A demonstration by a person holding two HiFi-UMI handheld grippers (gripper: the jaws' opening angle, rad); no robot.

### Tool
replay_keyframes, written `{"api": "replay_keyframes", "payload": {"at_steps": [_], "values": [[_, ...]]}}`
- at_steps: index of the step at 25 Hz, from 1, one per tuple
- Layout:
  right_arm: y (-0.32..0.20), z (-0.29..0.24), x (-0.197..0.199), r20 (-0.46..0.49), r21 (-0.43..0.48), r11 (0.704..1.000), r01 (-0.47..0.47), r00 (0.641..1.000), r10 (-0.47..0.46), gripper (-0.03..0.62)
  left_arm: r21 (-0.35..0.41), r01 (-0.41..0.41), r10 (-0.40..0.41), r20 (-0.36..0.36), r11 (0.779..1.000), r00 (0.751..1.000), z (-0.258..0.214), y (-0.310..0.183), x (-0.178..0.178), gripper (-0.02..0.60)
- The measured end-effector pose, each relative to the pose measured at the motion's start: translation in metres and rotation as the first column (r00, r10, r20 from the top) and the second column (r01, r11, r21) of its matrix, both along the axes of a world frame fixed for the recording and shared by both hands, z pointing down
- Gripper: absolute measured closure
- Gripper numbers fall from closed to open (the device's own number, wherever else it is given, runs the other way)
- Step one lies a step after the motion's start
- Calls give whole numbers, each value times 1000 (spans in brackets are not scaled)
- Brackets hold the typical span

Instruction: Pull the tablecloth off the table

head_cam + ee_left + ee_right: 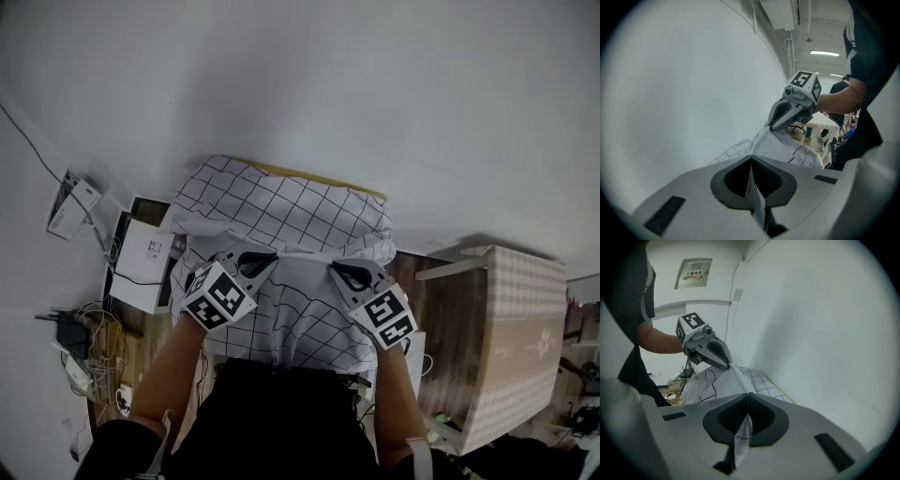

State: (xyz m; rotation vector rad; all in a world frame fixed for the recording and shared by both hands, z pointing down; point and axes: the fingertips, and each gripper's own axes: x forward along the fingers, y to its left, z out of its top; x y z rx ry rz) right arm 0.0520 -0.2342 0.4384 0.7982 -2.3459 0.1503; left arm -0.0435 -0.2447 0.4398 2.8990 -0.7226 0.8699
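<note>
nearest, the left gripper [251, 262] and right gripper [349, 275] are each clamped tight on the near hem of the tablecloth [281, 211], a thin fold of white gridded fabric pinched between the pads (each gripper view shows it). between them the hem is held up in a slack tent. beyond, the cloth covers the table [314, 174], with only a yellow far edge bare by the wall [375, 84]. the pull looks barely begun; next calls for drawing both grippers back evenly, so the far part slides off without the pinch slipping
</note>
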Motion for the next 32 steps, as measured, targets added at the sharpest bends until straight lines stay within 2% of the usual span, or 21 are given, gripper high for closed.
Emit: {"api": "replay_keyframes", "payload": {"at_steps": [17, 32], "values": [[-11, -51, 14, 3, 90, 996, -16, 1000, 16, 572, 111, -11, 12, -15, 994, 1000, -52, -17, 15, 569], [-11, -95, 19, -12, 158, 987, -12, 1000, 14, 572, 203, -18, 24, -23, 979, 999, -101, -22, 20, 569]]}}
